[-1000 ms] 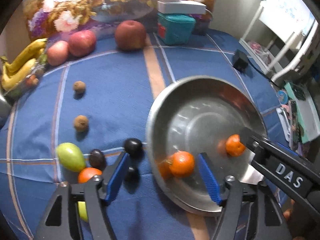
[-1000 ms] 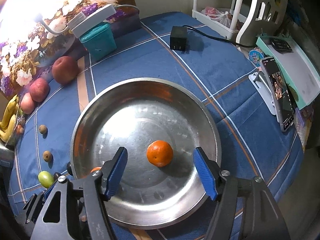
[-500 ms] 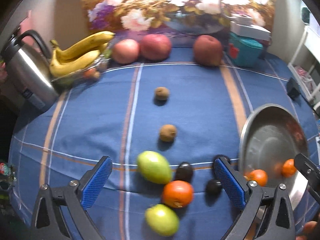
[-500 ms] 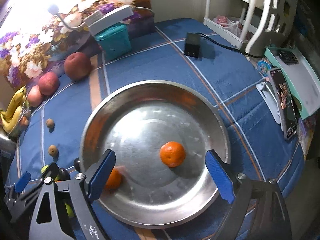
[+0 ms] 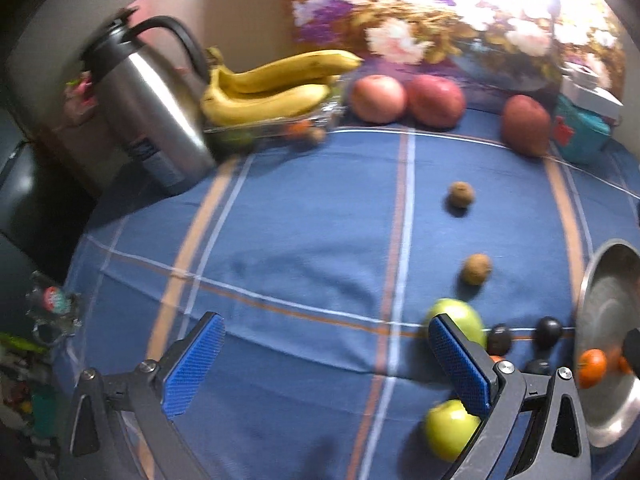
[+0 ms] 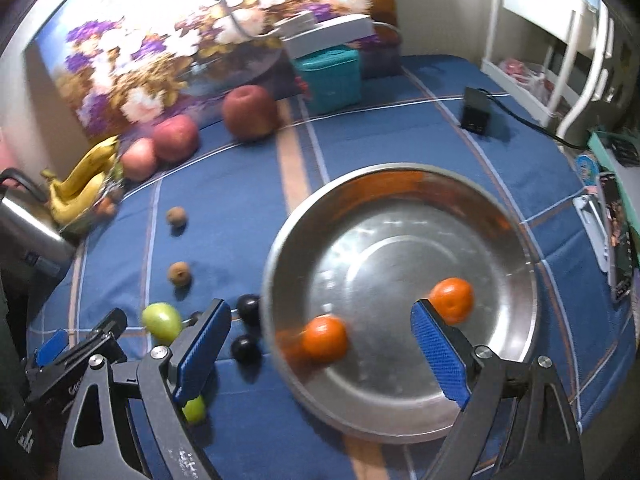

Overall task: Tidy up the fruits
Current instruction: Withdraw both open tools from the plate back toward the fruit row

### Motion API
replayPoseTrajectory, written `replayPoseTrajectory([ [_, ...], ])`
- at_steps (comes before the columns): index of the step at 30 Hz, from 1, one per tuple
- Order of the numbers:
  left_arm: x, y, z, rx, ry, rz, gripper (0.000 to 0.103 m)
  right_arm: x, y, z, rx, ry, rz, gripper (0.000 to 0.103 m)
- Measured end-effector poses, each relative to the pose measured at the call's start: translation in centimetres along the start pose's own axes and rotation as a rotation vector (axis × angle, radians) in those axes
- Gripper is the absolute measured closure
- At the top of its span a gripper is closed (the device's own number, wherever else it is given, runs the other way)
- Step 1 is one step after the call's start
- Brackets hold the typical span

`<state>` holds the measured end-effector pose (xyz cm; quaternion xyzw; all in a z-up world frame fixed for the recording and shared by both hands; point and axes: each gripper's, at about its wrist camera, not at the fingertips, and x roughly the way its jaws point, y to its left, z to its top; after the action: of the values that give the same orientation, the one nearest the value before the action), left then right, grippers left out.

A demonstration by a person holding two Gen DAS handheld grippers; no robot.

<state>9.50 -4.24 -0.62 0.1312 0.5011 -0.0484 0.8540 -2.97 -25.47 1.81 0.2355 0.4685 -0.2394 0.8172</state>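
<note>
**Two oranges in the pan, the rest still out on the cloth**

The steel pan sits toward the right edge of the counter, which is covered in blue plaid cloth. It is plainly the collecting dish: two oranges lie in it, one orange near its left wall and the other orange further right on the flat bottom.

The left gripper has just been opening and now stands spread wide with nothing between the blue pads. It hangs over bare cloth to the left of the loose fruit, tilted down, probably lining up for the next pick. The right gripper has also just been opening; its jaws gape empty across the pan's left rim, one pad outside the pan and one above its floor, touching neither orange.

Just beside the pan's left rim waits a tight cluster: a green fruit, a second green fruit nearer the front edge, and dark plums. Two small brown fruits lie apart toward the counter's middle. Along the back edge stand three red apples and bananas in a clear tray beside a steel kettle. The cluster looks like the easiest reach for the left gripper.
</note>
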Motion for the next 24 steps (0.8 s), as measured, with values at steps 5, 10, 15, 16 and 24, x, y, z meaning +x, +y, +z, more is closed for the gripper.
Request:
replayPoseTrajectory([
  [5,-0.1,1.8,-0.6,-0.032,0.02,-0.001,0.0,-0.4,1.6,-0.4,-0.024,-0.009,0.028,0.012],
  [10,-0.1,3.3,-1.1,-0.054,0.039,-0.022,0.0,-0.3,3.0,-0.8,-0.048,0.007,0.047,0.012],
  [15,0.0,4.8,-1.1,-0.073,0.027,-0.019,0.0,-0.1,4.6,-1.4,-0.089,0.017,0.053,0.012],
  [16,0.0,5.1,-1.1,-0.076,0.023,-0.022,0.0,0.0,4.8,-1.5,-0.092,0.019,0.057,0.012],
  [24,0.6,5.7,-1.1,-0.105,0.042,-0.1,0.0,0.3,6.3,-1.8,-0.093,0.027,0.11,0.012],
])
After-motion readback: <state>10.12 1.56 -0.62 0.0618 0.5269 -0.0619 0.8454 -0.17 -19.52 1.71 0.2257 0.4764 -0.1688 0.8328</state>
